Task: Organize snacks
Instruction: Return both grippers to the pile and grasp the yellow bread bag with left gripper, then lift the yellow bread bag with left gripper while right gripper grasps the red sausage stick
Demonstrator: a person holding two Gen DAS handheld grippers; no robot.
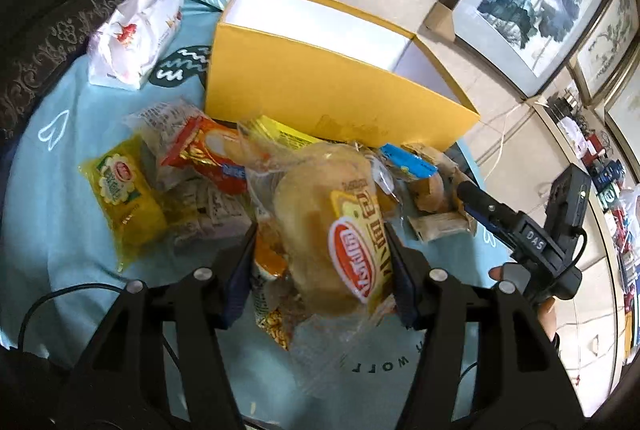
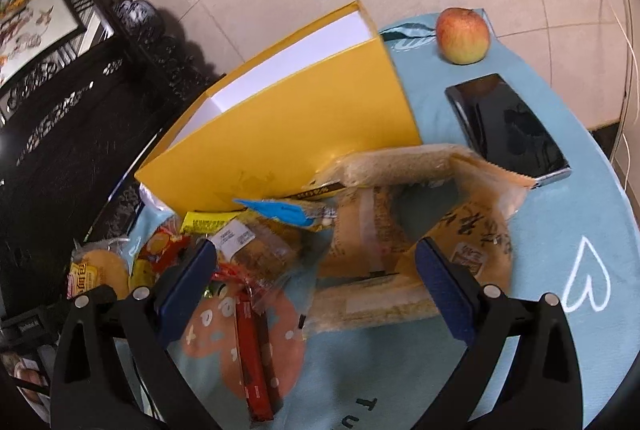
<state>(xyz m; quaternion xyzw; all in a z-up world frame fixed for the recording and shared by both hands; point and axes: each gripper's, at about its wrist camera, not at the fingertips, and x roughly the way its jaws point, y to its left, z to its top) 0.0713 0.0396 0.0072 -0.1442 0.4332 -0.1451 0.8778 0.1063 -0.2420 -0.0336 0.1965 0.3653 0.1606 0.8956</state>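
Note:
My left gripper (image 1: 322, 262) is shut on a clear-wrapped bread bun (image 1: 328, 226) with a red and yellow label, held just above the snack pile. An open yellow box (image 1: 320, 86) with a white inside stands behind the pile; it also shows in the right wrist view (image 2: 288, 126). My right gripper (image 2: 316, 278) is open and empty, its jaws astride a brown paper-look snack bag (image 2: 400, 222). A red stick pack (image 2: 252, 342) lies below it. The right gripper's tip (image 1: 476, 202) shows in the left wrist view.
A tissue pack (image 1: 132, 38) lies at the far left. A yellow snack packet (image 1: 124, 198) and a red packet (image 1: 208, 154) lie in the pile. An apple (image 2: 462, 36) and a black phone (image 2: 508, 130) lie right of the box. Dark carved furniture (image 2: 60, 134) stands left.

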